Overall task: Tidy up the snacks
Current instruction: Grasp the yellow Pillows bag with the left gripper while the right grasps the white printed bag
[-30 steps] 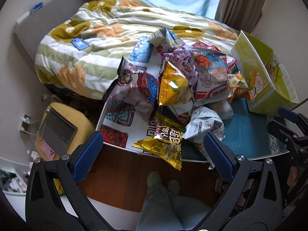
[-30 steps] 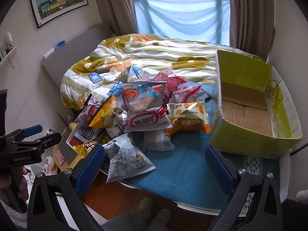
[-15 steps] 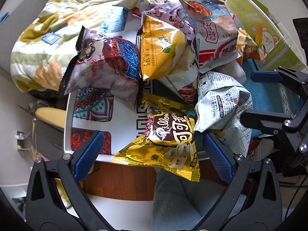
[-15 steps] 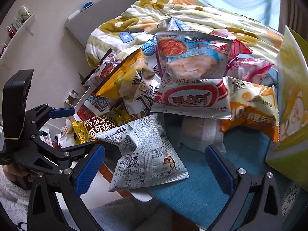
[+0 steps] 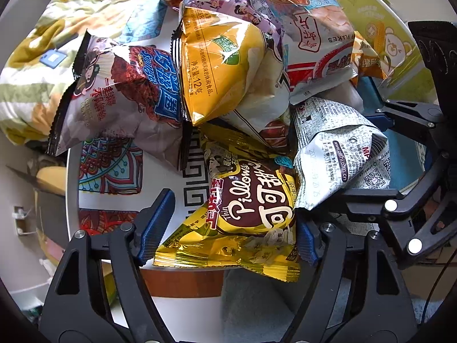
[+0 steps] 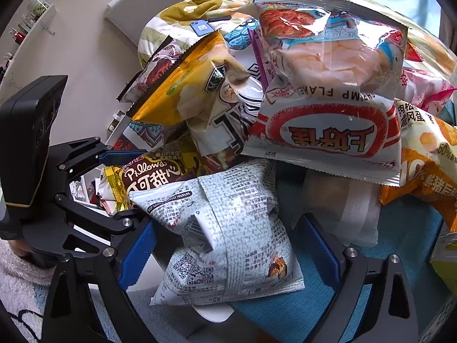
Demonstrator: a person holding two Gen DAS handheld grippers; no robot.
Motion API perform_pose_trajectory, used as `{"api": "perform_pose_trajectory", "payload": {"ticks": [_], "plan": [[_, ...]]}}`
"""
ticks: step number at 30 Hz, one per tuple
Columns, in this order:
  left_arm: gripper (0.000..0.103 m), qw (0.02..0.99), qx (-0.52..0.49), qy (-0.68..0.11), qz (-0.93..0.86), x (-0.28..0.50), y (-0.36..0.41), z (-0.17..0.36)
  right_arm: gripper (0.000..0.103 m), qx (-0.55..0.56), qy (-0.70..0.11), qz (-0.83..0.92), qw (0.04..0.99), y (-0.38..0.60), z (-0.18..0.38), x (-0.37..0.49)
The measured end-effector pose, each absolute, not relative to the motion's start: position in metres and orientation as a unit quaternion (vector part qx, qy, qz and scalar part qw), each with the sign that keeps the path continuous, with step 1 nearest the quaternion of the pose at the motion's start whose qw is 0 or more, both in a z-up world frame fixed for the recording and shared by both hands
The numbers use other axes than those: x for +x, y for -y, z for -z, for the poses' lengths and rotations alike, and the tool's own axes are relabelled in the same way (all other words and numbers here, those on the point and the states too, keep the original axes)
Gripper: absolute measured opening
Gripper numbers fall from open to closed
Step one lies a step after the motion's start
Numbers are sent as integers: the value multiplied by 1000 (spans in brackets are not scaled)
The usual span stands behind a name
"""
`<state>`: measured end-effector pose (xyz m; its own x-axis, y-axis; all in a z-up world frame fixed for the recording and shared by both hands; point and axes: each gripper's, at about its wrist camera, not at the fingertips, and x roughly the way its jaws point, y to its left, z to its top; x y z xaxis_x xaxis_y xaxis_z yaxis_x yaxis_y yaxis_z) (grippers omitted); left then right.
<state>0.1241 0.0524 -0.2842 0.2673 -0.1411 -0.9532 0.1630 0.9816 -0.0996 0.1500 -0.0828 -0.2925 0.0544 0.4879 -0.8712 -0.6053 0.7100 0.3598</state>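
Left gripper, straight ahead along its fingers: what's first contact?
Most likely the gold Pillows bag, lying between the open fingers of the left gripper at the table edge. Whether the pads touch it yet is unclear.

Bright window daylight, glare on shiny wrappers, sharp centre, strong fisheye edge distortion.

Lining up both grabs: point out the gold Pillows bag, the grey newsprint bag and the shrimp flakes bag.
Gold Pillows bag [image 5: 251, 200]: left wrist view, brown logo oval.
Grey newsprint bag [image 6: 234, 228]: right wrist view, back seam.
Shrimp flakes bag [image 6: 328, 134]: right wrist view, red-ringed label.
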Motion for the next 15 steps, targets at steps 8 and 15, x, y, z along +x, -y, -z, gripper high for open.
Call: {"api": "perform_pose_trajectory", "payload": {"ticks": [8,15], "plan": [[74,799,11,-593,98,116,-50,275,69,-56,-580,-375,721,83,298,145],[74,807,16,-583,96,100,-46,257,66,-54,-564,-369,736,89,285,134]]}}
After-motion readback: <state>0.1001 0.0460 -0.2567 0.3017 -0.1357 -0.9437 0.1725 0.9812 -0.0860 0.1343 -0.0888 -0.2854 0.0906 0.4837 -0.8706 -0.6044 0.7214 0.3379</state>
